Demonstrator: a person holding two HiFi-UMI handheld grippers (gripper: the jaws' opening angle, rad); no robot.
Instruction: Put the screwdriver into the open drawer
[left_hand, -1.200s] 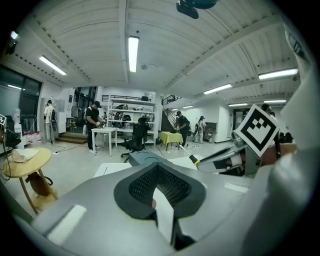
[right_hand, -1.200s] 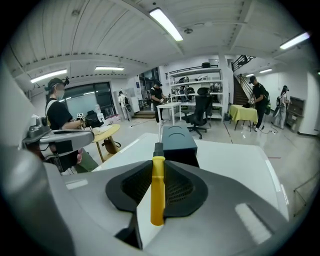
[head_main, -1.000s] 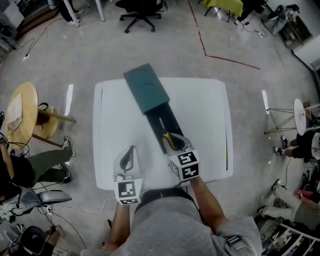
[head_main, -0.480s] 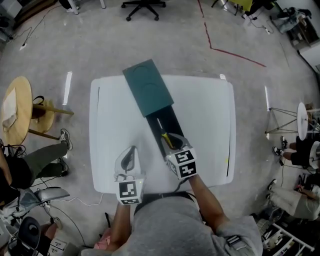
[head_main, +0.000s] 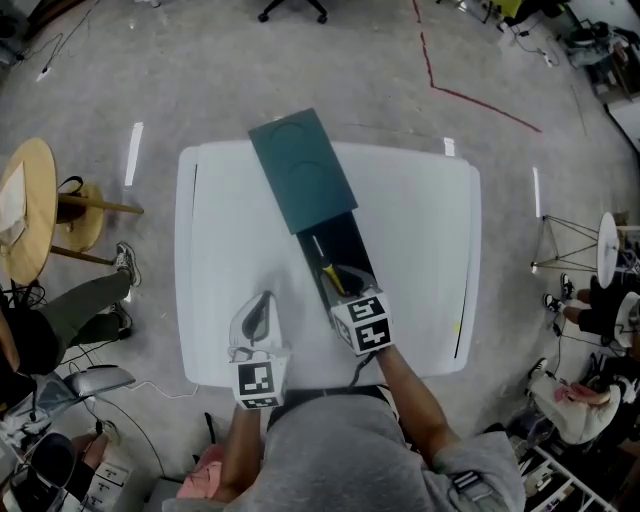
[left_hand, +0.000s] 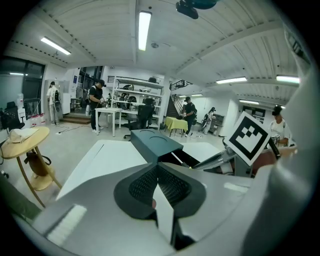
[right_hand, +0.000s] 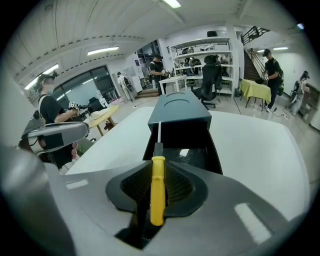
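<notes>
A dark green cabinet lies on the white table, its open drawer pulled out toward me. My right gripper hovers over the drawer's near end, shut on the yellow-handled screwdriver. In the right gripper view the handle is clamped between the pads and the metal shaft points into the drawer. Left of the drawer, low over bare table, my left gripper is held. Its jaws meet at the tips with nothing between them.
A round wooden stool and a seated person's leg are left of the table. The right gripper's marker cube shows in the left gripper view. People, shelves and chairs stand far behind the cabinet.
Both grippers have sunk a little toward the table. The screwdriver stays clamped in the right gripper, now lower over the open drawer. The left jaws are unchanged.
</notes>
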